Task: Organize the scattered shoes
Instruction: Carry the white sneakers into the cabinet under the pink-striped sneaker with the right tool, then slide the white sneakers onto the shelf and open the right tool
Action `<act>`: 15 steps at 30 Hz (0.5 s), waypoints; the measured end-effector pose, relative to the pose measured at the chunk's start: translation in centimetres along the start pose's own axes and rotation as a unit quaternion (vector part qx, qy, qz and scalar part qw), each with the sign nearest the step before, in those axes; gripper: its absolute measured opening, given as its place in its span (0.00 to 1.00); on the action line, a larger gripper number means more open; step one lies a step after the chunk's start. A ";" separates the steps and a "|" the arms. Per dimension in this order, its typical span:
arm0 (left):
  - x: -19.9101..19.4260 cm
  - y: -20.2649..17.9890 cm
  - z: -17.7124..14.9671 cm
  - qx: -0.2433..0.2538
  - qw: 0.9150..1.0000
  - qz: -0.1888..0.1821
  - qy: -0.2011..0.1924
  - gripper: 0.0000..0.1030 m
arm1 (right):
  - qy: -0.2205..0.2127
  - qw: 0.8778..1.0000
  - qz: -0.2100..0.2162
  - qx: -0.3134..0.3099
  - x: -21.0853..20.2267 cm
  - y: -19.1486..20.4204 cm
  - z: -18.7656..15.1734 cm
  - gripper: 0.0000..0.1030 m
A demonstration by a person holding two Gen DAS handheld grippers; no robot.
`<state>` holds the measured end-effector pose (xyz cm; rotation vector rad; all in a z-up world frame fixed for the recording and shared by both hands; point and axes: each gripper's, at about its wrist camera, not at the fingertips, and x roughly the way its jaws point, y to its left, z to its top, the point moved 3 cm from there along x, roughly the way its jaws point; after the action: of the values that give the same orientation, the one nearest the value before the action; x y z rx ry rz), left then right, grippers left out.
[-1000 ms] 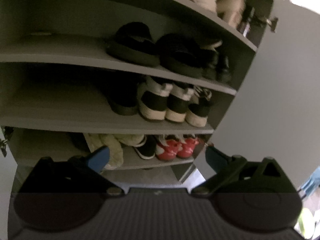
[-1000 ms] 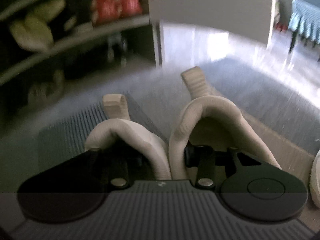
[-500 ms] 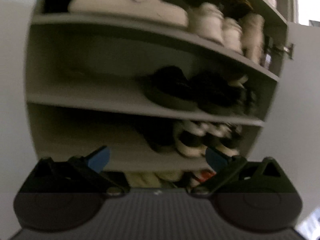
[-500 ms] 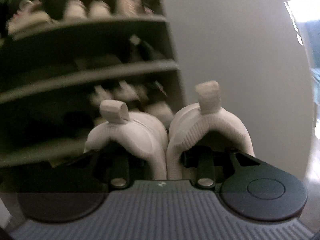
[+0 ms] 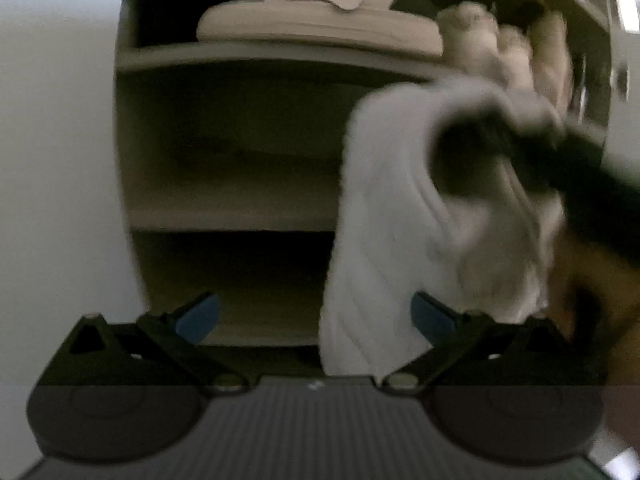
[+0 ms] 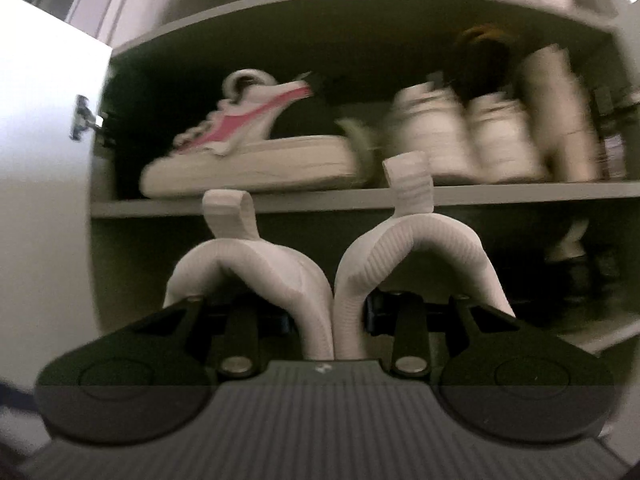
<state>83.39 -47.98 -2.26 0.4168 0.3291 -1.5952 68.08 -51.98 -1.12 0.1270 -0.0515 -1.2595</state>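
Shoes [image 6: 332,280] of a pale knit, a pair held side by side, sit between the jaws of the right tongs [image 6: 326,316], which are narrow and press the two inner collars together; the heel loops stand up just ahead of the fingers. In front of these tongs is the shoe cabinet [image 6: 360,196], and the shelf edge lies just beyond the heel loops, with a white and pink sneaker [image 6: 248,160] and several pale shoes [image 6: 460,140] already standing on it.

I judge that the grip is the weak point: only the soft collars are pinched, so the pair can slip or one shoe can drop if the hand swings fast. The shelf above is crowded, so the toes may also knock the sneaker out of place.

The right tongs point about level toward the shelves. The left tongs [image 5: 316,316] are wide and hold nothing; they point a little downward into the cabinet, and the carried pair [image 5: 420,240] hangs blurred just ahead of their right finger. An empty shelf [image 5: 240,216] lies ahead of them to the left.
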 end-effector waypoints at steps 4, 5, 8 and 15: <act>0.2 2.2 -0.7 0.012 0.999 -0.009 0.034 1.00 | 0.047 0.998 0.032 0.018 4.7 1.8 -0.3 0.35; 0.3 2.3 -0.9 0.021 0.999 -0.005 0.040 1.00 | 0.055 0.998 0.035 0.017 5.6 2.1 -0.4 0.35; 0.8 2.4 -1.6 0.018 0.998 -0.010 0.064 1.00 | 0.092 0.996 0.017 -0.013 9.1 4.2 -0.3 0.35; 2.5 0.6 -3.2 0.004 0.993 -0.047 0.106 1.00 | 0.149 0.988 -0.022 -0.024 13.9 5.2 0.3 0.36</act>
<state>84.15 -48.79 -6.25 0.5858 0.5097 -1.6487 77.24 -63.63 -0.61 0.2738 0.2413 -1.2736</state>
